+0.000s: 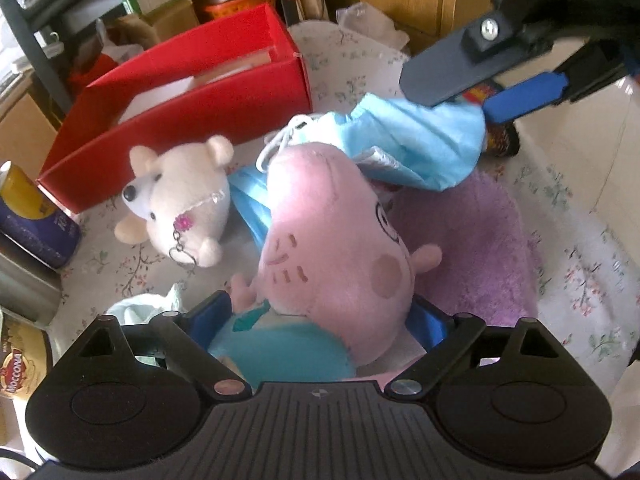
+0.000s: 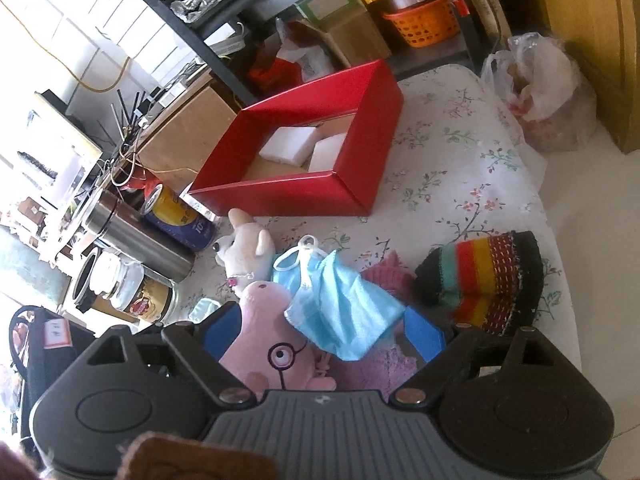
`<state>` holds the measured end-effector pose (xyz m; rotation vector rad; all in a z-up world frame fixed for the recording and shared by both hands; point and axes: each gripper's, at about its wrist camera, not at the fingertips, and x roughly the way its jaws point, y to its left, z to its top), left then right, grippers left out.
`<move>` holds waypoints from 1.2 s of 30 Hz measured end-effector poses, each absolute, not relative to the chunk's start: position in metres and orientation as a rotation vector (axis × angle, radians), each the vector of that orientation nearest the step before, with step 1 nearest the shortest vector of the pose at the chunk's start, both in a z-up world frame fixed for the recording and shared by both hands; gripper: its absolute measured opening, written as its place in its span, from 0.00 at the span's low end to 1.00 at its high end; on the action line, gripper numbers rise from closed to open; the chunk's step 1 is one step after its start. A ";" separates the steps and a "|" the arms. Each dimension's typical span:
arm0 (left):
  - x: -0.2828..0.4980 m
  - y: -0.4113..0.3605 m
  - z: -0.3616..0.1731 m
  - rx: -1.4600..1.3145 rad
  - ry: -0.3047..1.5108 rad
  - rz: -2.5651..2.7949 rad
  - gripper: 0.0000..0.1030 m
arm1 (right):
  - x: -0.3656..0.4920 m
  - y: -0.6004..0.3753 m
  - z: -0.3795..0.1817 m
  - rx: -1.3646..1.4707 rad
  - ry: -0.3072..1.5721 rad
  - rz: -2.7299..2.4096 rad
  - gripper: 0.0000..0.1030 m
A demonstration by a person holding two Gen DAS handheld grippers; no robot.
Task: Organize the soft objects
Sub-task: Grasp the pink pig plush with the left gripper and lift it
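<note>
My left gripper (image 1: 320,316) is shut on a pink pig plush (image 1: 332,236) with a blue body, its blue pads on both sides. The plush also shows in the right wrist view (image 2: 264,340). My right gripper (image 2: 324,330) stands wide open just above a blue face mask (image 2: 340,308), which drapes over the plush; the mask touches neither pad. In the left wrist view the right gripper (image 1: 472,88) hovers over that mask (image 1: 416,144). A cream bear plush (image 1: 180,204) lies left of the pig. A purple fluffy cloth (image 1: 472,240) lies under them. A striped knit hat (image 2: 484,276) lies at the right.
An open red box (image 2: 304,152) with white foam blocks stands at the back on the floral cloth (image 2: 460,168). Cans, a steel flask (image 2: 136,236) and a jar (image 2: 124,292) crowd the left edge. A plastic bag (image 2: 540,92) sits far right. Shelves with cartons stand behind.
</note>
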<state>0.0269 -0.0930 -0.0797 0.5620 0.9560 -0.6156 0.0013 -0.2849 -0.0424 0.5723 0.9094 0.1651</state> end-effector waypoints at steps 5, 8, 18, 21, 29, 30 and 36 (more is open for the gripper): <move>0.021 -0.086 -0.073 0.514 0.978 -0.617 0.81 | 0.001 -0.284 -0.041 0.577 0.916 0.172 0.60; 0.020 -0.071 -0.064 0.374 1.027 -0.609 0.79 | 0.000 -0.285 -0.033 0.578 0.888 0.172 0.60; 0.031 -0.012 -0.022 -0.048 1.031 -0.538 0.79 | 0.001 -0.284 -0.033 0.568 0.920 0.186 0.61; 0.040 -0.001 -0.017 -0.136 1.020 -0.531 0.79 | 0.001 -0.275 -0.041 0.516 0.963 0.202 0.61; 0.047 0.005 -0.006 -0.206 1.009 -0.553 0.79 | -0.002 -0.259 -0.074 0.434 1.098 0.195 0.60; 0.048 0.005 -0.007 -0.212 1.014 -0.554 0.79 | -0.003 -0.254 -0.078 0.415 1.115 0.199 0.60; 0.046 0.010 -0.005 -0.234 1.007 -0.560 0.80 | -0.006 -0.218 -0.095 0.187 1.161 0.198 0.61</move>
